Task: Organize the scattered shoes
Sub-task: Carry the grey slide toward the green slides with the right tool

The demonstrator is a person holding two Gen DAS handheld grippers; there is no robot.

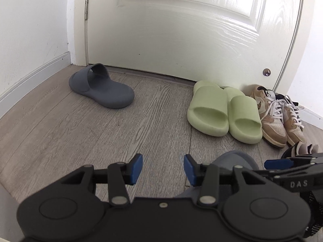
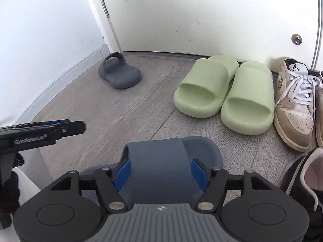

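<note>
My right gripper (image 2: 161, 171) is shut on the strap of a grey slide (image 2: 159, 161), its blue pads on both sides of the strap; the slide also shows in the left wrist view (image 1: 236, 159). My left gripper (image 1: 163, 168) is open and empty above the floor, left of that slide. A second grey slide (image 1: 101, 85) lies alone near the door's hinge side; it shows in the right wrist view too (image 2: 119, 73). A pair of green slides (image 1: 222, 113) (image 2: 226, 94) sits side by side against the door.
A pair of tan sneakers with white laces (image 1: 278, 117) (image 2: 294, 102) stands right of the green slides. A black and white shoe (image 2: 302, 177) lies at the right edge. The white door (image 1: 181, 30) and white walls bound the wood floor (image 1: 101, 133).
</note>
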